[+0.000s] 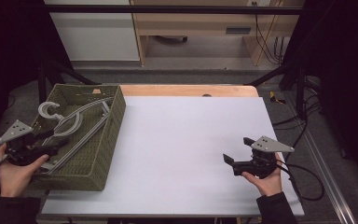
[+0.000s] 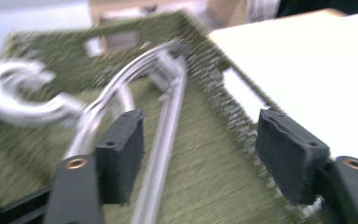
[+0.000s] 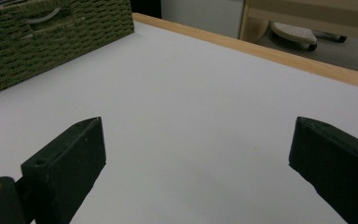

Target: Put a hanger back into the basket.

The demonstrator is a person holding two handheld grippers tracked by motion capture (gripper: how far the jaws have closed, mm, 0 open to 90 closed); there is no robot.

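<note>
Grey plastic clothes hangers (image 1: 74, 123) lie in a green woven basket (image 1: 114, 116) at the table's left. Their hook (image 1: 49, 109) points to the far left corner. My left gripper (image 1: 58, 142) hovers over the basket's near end with its jaws apart. In the left gripper view a hanger arm (image 2: 168, 116) runs below and between the open pads (image 2: 121, 154), untouched, and the picture is blurred. My right gripper (image 1: 237, 149) rests low over the white tabletop (image 1: 182, 140) at the right, open with nothing between its jaws (image 3: 196, 140).
The basket's woven wall (image 3: 51, 42) stands far off in the right gripper view. A wooden table edge (image 1: 186, 89) runs along the back. Cables (image 1: 303, 177) trail off the right side. A desk and chair base (image 3: 293, 32) stand beyond the table.
</note>
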